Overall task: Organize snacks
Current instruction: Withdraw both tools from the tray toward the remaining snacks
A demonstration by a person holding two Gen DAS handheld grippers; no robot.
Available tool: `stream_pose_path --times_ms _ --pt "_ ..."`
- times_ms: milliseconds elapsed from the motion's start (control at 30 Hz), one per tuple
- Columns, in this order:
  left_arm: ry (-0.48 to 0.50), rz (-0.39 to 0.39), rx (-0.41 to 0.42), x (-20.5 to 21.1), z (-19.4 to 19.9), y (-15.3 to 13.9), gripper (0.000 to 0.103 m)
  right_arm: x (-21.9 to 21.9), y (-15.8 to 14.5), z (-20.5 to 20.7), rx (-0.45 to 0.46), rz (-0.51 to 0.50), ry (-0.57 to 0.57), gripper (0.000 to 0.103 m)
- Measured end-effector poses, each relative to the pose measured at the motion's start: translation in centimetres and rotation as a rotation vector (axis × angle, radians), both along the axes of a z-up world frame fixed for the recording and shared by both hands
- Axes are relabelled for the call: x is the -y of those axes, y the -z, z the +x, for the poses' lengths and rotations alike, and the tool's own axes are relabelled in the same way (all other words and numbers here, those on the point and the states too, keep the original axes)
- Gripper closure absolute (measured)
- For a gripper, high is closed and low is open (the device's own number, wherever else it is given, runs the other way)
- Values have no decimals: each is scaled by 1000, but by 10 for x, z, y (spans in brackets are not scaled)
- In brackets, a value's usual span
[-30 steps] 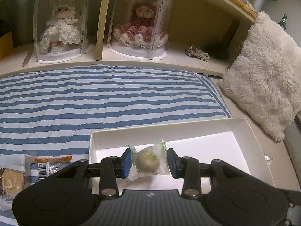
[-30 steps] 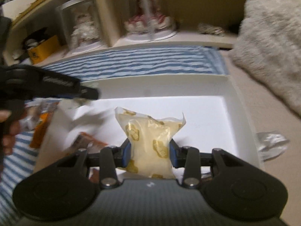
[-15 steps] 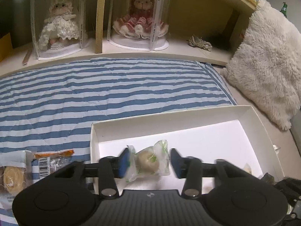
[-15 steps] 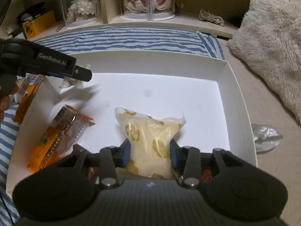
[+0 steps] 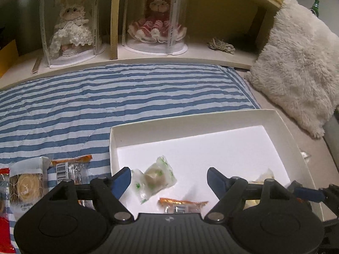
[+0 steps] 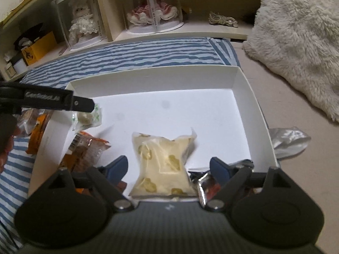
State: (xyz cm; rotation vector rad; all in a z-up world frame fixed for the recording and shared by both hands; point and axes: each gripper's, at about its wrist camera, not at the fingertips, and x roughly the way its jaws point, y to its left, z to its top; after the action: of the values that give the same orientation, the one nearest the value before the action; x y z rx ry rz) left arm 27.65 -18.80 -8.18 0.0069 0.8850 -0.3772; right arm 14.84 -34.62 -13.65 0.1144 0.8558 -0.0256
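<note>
While both claws spread open, left claw [image 5: 168,178] off green-print bun [image 5: 153,176], right claw [image 6: 168,167] off yellow packet [image 6: 164,165], white box [image 6: 256,110] walls around.

1. White box [image 5: 281,122].
2. Bedspread [image 5: 106,97]: blue and white stripes.
3. Clear wrapper with green print [image 5: 153,176].
4. Pale yellow packet [image 6: 163,163], darker yellow motifs.
5. Cream fluffy cushion [image 5: 296,69].
6. Orange packet [image 5: 182,203].

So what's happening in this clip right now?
A person is sorting wrapped snacks into a white box. The left gripper jaws are opening around a small green-printed pastry packet; the right gripper jaws are opening around a yellow-printed snack bag. Neither pad presses its packet. More snacks lie on the striped blanket.
</note>
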Motion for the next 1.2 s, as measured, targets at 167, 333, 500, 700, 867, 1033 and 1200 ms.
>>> stream_pose_path --times_ms 167,333,500,700,867,1033,1200 --pt "20 9 7 0 -14 -6 17 3 -2 -7 7 28 17 11" --pt "14 5 20 -5 -30 -13 9 -1 -4 -12 6 -2 5 7" --pt "5 9 18 -14 -45 -18 4 -5 -12 -23 27 -8 4 4" --pt "-10 13 19 -27 -62 -24 0 -8 -23 -32 42 -7 5 1" --pt "-40 14 25 -40 -74 -27 0 -13 -27 -39 51 -25 13 1" --pt "-56 8 32 -56 -87 -30 0 -17 -32 -46 67 -32 16 1" --pt "-94 23 48 -74 -100 -36 0 -24 -37 -51 76 -32 3 1"
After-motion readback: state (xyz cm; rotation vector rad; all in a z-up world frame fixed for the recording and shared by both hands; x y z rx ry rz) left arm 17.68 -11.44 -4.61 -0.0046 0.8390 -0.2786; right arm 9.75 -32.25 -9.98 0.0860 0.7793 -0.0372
